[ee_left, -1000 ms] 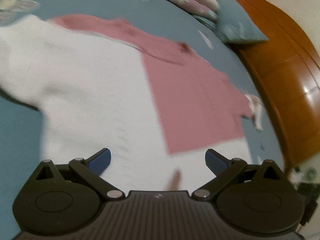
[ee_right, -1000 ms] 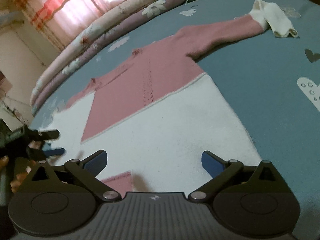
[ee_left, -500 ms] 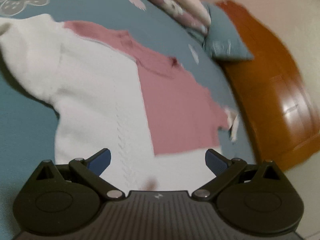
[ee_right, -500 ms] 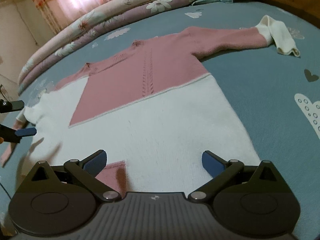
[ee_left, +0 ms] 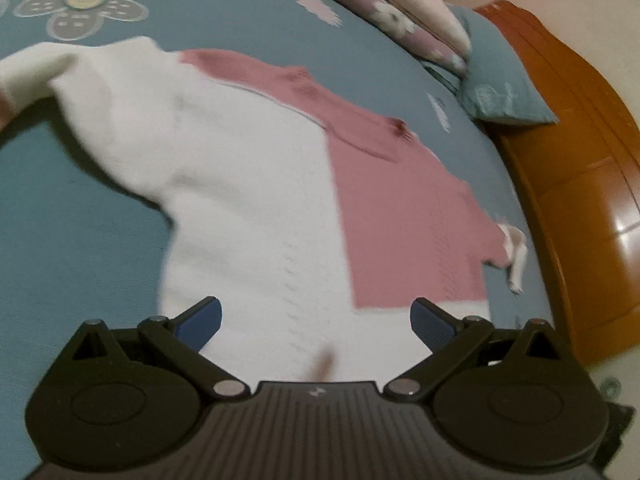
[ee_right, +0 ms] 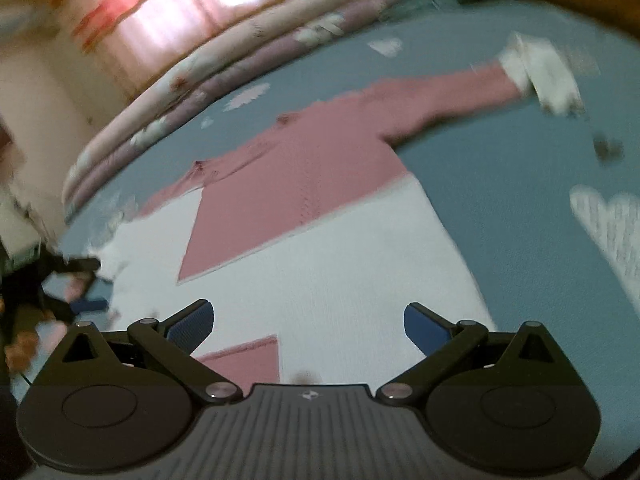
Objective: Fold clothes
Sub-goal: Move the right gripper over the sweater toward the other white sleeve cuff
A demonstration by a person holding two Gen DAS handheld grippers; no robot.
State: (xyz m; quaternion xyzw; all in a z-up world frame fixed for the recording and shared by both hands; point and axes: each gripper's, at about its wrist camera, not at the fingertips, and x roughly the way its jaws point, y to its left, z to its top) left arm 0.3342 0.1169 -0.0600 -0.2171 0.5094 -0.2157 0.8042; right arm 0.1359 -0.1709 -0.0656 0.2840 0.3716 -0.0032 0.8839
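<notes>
A pink and white knitted sweater [ee_left: 248, 200] lies spread on the blue bed [ee_left: 72, 216], its white lower half nearest me. In the right wrist view the same sweater [ee_right: 340, 248] shows a pink sleeve with a white cuff [ee_right: 540, 76] stretched to the far right. My left gripper [ee_left: 316, 320] hovers open over the white hem, holding nothing. My right gripper [ee_right: 306, 322] is also open above the white hem, with a small pink patch [ee_right: 248, 360] just below its left finger. The left gripper [ee_right: 76, 284] appears blurred at the far left of the right wrist view.
A rolled floral quilt [ee_right: 224, 80] and a blue pillow [ee_left: 496, 92] lie along the bed's far side. A wooden headboard [ee_left: 580, 168] runs down the right. Striped curtains [ee_right: 168, 4] hang behind the bed. Bare blue sheet [ee_right: 520, 184] surrounds the sweater.
Both wrist views have swung and blurred as the grippers move over the sweater. The sweater itself lies as before. Both grippers stay open.
</notes>
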